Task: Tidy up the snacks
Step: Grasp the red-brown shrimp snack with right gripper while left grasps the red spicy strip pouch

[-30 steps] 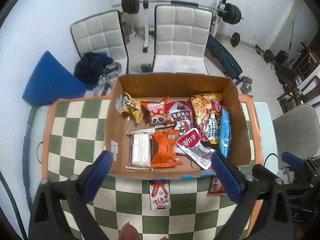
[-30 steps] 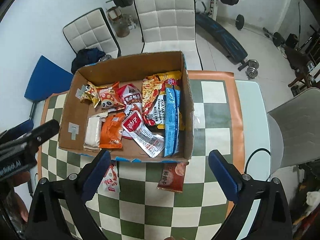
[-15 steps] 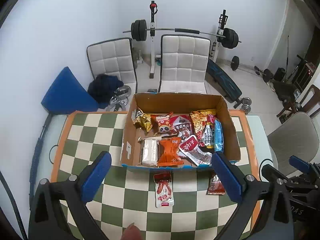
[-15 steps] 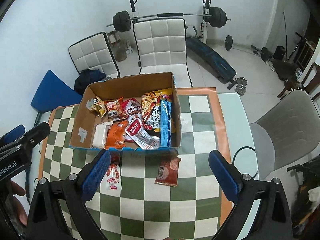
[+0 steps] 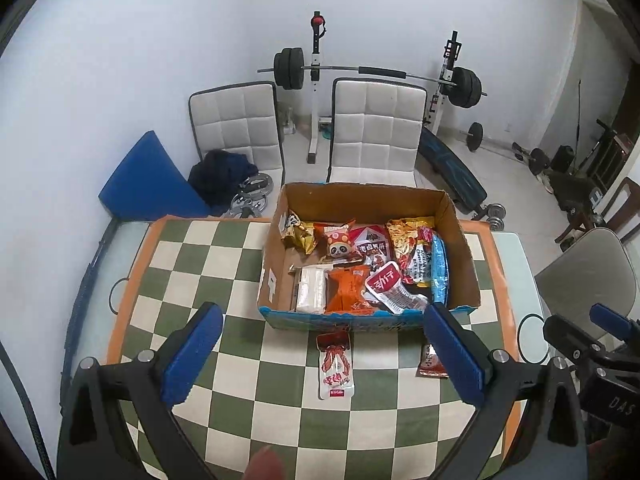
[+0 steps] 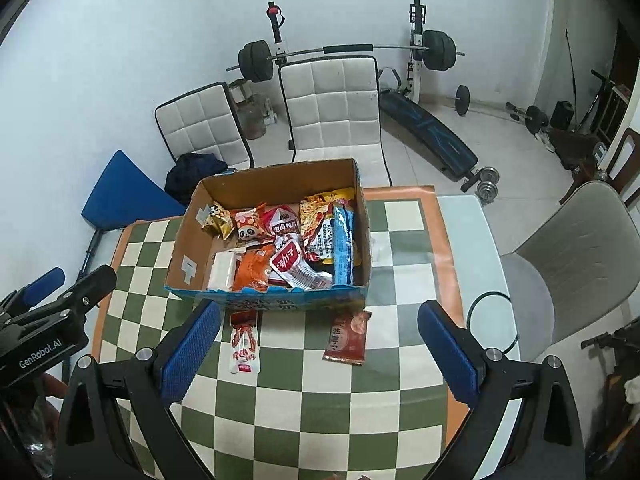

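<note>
A cardboard box (image 5: 360,196) (image 6: 280,180) sits on the checkered table and holds several snack packets. Two packets lie on the table in front of it: a white-and-red one (image 5: 335,365) (image 6: 243,346) and a dark red one (image 5: 430,362) (image 6: 347,338). My left gripper (image 5: 322,354) is open and empty, held above the table's near side, well back from the box. My right gripper (image 6: 318,346) is open and empty, also above the near side. Each gripper shows at the edge of the other's view.
The green-and-cream checkered table (image 5: 200,264) has an orange border. Two white padded chairs (image 5: 376,128) stand behind it, a grey chair (image 6: 576,248) at its right. A barbell rack and weight bench (image 5: 448,160) stand by the far wall. A blue pad (image 5: 148,180) leans at left.
Both grippers have pulled up and back from the box, so it looks smaller and more of the table and room shows. Both stay open. The packets have not moved.
</note>
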Tool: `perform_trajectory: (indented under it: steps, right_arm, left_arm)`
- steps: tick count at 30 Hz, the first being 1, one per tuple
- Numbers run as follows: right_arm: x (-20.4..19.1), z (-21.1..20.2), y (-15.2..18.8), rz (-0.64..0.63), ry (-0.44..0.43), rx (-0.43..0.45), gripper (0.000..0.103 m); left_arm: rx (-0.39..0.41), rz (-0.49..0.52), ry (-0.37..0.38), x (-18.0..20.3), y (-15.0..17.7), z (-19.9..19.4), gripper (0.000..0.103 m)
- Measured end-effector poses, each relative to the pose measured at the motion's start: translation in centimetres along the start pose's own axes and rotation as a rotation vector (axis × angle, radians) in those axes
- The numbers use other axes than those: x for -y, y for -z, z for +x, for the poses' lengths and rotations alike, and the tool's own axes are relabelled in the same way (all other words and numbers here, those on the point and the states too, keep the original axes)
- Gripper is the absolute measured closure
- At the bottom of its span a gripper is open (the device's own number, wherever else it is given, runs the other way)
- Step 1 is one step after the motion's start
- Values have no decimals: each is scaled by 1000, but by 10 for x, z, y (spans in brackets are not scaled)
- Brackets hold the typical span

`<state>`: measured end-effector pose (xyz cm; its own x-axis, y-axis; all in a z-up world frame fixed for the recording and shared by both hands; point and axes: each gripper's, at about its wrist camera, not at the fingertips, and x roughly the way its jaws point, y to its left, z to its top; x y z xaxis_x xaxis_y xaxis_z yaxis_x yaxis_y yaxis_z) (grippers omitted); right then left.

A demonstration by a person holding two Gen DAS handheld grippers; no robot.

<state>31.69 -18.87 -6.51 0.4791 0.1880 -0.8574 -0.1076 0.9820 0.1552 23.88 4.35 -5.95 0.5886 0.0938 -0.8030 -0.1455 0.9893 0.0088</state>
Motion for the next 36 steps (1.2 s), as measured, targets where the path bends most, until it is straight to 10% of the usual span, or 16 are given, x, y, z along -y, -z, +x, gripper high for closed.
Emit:
perform_trajectory:
  steps: [20, 36]
  right_arm:
    - [63, 227, 69, 211, 6, -365, 1]
    - [59, 296, 79, 205, 63, -398, 3]
  left_arm:
    - [-555, -112, 5, -13, 102, 226, 0]
    - [-655, -48, -26, 15, 130, 281, 7]
